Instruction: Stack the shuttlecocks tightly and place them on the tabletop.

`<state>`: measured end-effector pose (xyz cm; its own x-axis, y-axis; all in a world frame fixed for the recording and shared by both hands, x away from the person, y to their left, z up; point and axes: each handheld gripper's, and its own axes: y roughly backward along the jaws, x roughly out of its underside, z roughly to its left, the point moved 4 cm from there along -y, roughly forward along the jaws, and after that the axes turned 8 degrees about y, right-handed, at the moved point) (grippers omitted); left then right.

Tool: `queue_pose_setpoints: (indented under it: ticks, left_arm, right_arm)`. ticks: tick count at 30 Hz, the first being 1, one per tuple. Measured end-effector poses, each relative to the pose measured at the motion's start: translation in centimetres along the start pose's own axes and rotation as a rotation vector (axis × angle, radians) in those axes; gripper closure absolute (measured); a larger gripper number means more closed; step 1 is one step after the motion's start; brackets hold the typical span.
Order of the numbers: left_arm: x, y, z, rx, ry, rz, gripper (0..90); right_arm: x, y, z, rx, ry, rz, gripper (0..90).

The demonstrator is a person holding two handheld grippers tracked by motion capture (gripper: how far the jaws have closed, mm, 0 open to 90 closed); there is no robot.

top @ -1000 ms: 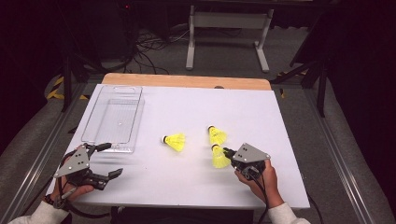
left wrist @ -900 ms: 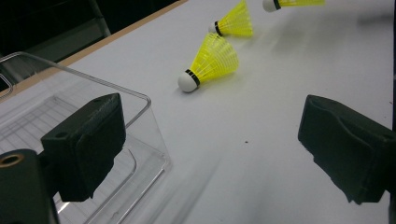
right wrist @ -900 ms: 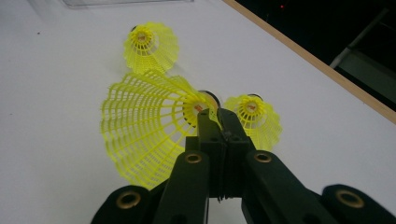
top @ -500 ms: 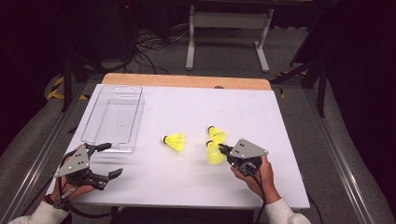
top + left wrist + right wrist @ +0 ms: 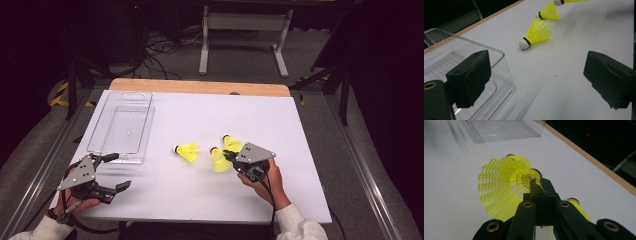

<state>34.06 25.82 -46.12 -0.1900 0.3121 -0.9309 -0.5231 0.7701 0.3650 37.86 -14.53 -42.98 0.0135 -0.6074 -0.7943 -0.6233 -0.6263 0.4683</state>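
Note:
Three yellow shuttlecocks with white corks are on the white table (image 5: pixel 300 125). One shuttlecock (image 5: pixel 187 151) lies on its side mid-table, and a second (image 5: pixel 231 143) lies just right of it. My right gripper (image 5: pixel 231 157) is shut on the mesh skirt of the third shuttlecock (image 5: pixel 219 160), whose cork points away from me. In the right gripper view the jaws (image 5: pixel 539 183) pinch the skirt's rim (image 5: pixel 501 187). My left gripper (image 5: pixel 119 171) stands open at the front left with nothing between its jaws. The left gripper view looks past the open jaws (image 5: pixel 537 62) toward the nearest shuttlecock (image 5: pixel 536 33).
A clear plastic bin (image 5: pixel 97 142) stands at the table's left, its near corner (image 5: pixel 499 53) beside my left gripper. A wooden strip (image 5: pixel 200 86) edges the far side. Metal rails flank the table, and cables and a stand lie on the floor beyond.
My right gripper has carried its shuttlecock a little to the left and away from me, closer to the other two. The left gripper has stayed put.

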Motion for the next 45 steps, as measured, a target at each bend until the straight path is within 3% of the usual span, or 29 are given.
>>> queue_pose_setpoints:
  ticks: [18, 27, 45]
  left_arm:
    - [0.0, 0.0, 0.0, 0.001, -0.001, 0.003, 8.6]
    - [0.1, 0.0, -0.1, 0.004, -0.002, 0.005, 8.6]
    - [0.1, -0.1, -0.1, 0.016, -0.005, 0.011, 8.9]
  right_arm:
    - [-1.1, -4.2, 0.6, -0.080, 0.035, 0.018, 90.0]
    - [-0.8, -6.0, 0.8, -0.122, 0.045, 0.048, 90.0]
    - [0.3, -8.3, 0.9, -0.152, 0.033, 0.104, 89.6]
